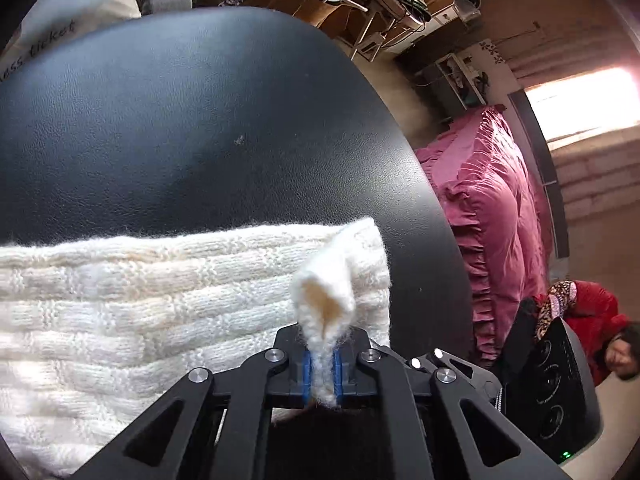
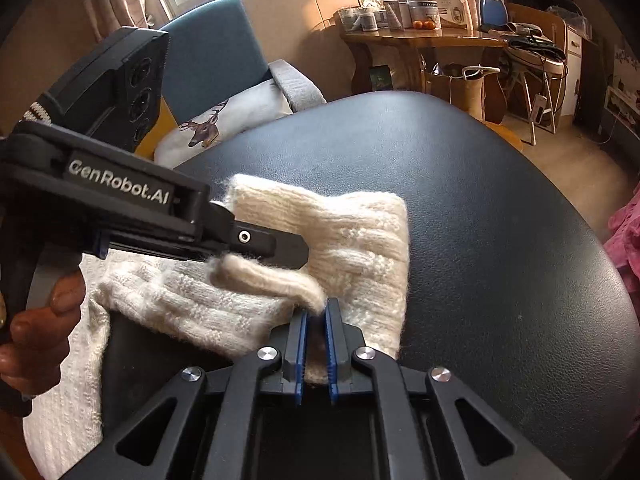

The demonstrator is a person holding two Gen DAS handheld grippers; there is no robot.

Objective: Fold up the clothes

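Observation:
A cream knitted garment (image 1: 140,300) lies on a black leather seat (image 1: 200,120), its near part doubled over. My left gripper (image 1: 322,360) is shut on a raised pinch of the knit, which pokes up past the blue pads. In the right wrist view the left gripper (image 2: 296,256) comes in from the left, side on, with a roll of the cream knitted garment (image 2: 360,240) hanging under its tip. My right gripper (image 2: 316,316) is shut on the garment's near edge, cloth showing between its blue pads. A hand (image 2: 36,320) holds the left gripper's handle.
The seat (image 2: 500,240) drops away at its rounded right edge. A pink ruffled bed cover (image 1: 500,220) and a person in red (image 1: 592,320) are to the right. A blue armchair with a deer cushion (image 2: 208,128) and a cluttered wooden table (image 2: 420,36) stand behind.

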